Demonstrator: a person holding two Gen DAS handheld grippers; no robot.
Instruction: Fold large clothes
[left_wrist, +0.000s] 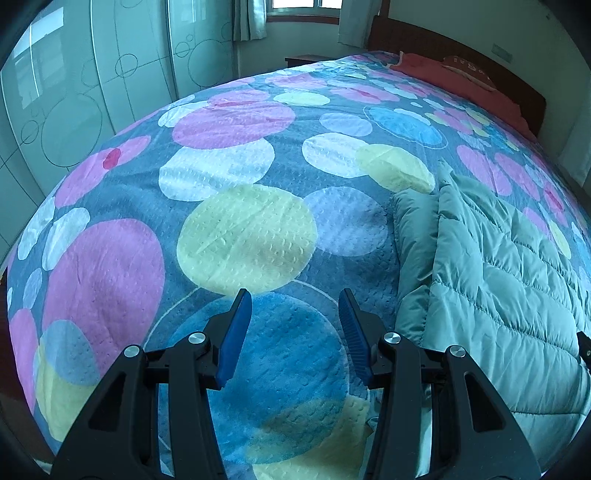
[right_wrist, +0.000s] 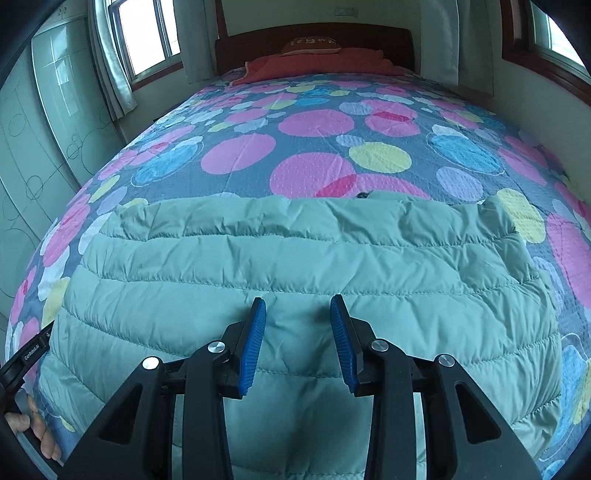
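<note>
Right wrist view: one quilted green jacket (right_wrist: 303, 266) spread flat on bed (right_wrist: 314, 125) | right tool (right_wrist: 297, 341) parted, empty, just above quilting | left tool (left_wrist: 291, 339) parted, empty, over bedspread beside jacket's edge | likely light, puffy, slippery; best pinched at hem or stitched seams | count: one jacket, two tools

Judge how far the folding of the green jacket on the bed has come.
Done: the jacket lies as a compact block on the bedspread, a sleeve tucked under. In hand: nothing; the left tongs and right tongs are open. Left: perhaps another fold.
</note>
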